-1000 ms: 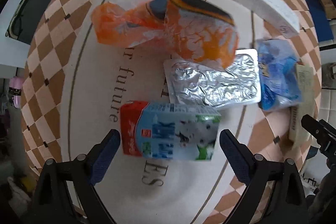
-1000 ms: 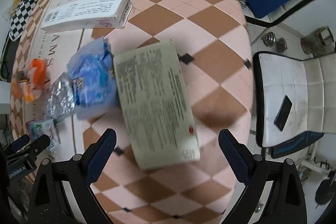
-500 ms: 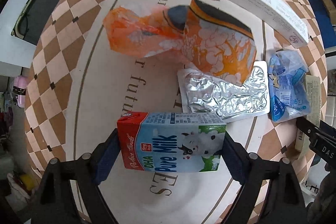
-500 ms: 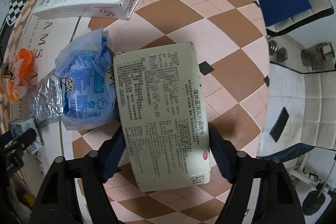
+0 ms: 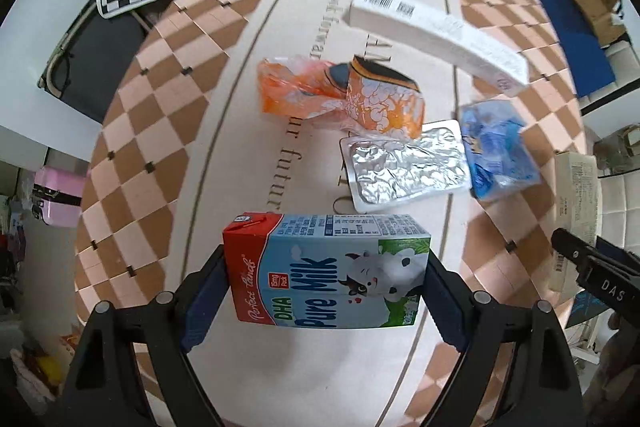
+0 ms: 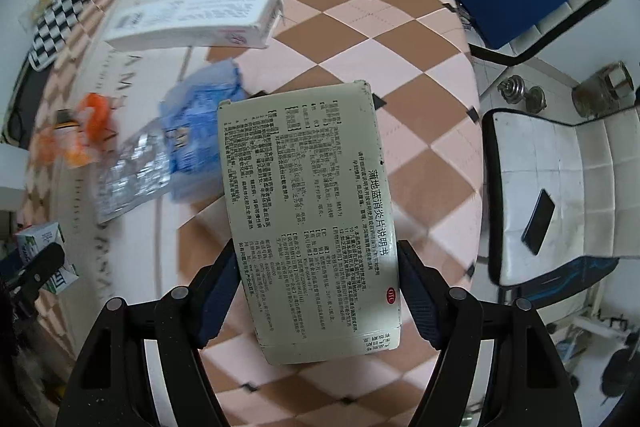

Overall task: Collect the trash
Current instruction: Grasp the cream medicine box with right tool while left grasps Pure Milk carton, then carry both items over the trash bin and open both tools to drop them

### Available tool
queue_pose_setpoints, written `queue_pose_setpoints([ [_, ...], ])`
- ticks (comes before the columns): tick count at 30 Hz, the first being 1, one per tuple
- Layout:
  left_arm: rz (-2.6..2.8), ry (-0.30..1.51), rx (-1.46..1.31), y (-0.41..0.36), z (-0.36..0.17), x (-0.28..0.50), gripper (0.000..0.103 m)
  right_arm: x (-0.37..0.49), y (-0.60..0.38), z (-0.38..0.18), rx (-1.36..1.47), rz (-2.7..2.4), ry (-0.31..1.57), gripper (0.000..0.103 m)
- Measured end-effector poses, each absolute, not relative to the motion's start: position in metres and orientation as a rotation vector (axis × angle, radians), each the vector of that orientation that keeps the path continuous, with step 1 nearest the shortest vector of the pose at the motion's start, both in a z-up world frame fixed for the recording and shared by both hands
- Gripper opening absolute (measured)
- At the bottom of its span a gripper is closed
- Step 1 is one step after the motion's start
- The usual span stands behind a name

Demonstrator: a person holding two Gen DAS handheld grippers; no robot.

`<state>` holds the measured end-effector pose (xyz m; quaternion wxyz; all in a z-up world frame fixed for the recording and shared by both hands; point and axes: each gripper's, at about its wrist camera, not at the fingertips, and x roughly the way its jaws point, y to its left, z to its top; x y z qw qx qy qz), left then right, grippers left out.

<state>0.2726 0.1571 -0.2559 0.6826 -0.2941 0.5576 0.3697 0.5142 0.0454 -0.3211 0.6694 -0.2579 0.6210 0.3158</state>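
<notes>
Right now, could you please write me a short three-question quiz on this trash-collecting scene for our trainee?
1. True or false: the left gripper is closed on the blue, red and white milk carton.
2. Which does the right gripper grip? A) the long white barcode box B) the flat grey-green printed medicine box C) the crumpled blue plastic wrapper
3. Fill in: between the orange snack bag and the milk carton lies a crumpled silver ____ pack.

Key: 1 true; 2 B; 3 foil.
</notes>
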Motion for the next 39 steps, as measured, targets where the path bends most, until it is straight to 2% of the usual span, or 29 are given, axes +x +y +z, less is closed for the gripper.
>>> queue_pose_setpoints([
  [6, 0.799, 1.164, -0.616, 0.145, -0.216, 0.232, 0.088, 0.464, 0.014, -0.28, -0.471, 0.733, 1.368, 0.076],
  [13, 0.711, 1.089, -0.524, 0.109, -0.185, 0.165, 0.088, 0.364, -0.027, -0.226, -0.368, 0.73, 1.299, 0.076],
  [21, 0.606, 1.09, -0.497, 0.064, -0.186, 0.064, 0.088, 0.228, -0.094, -0.204, -0.298, 0.67, 1.261, 0.076],
  [26, 0.568, 1.183, -0.533, 0.04, -0.223, 0.016, 0.088, 0.155, -0.136, -0.227, -0.294, 0.633, 1.332, 0.076],
  [30, 0.55, 1.271, -0.568, 0.024, -0.269, -0.004, 0.088, 0.114, -0.167, -0.267, -0.303, 0.599, 1.422, 0.076],
  [39, 0.511, 1.441, -0.619, -0.009, -0.407, 0.0, 0.088, 0.083, -0.218, -0.407, -0.341, 0.53, 1.617, 0.076],
])
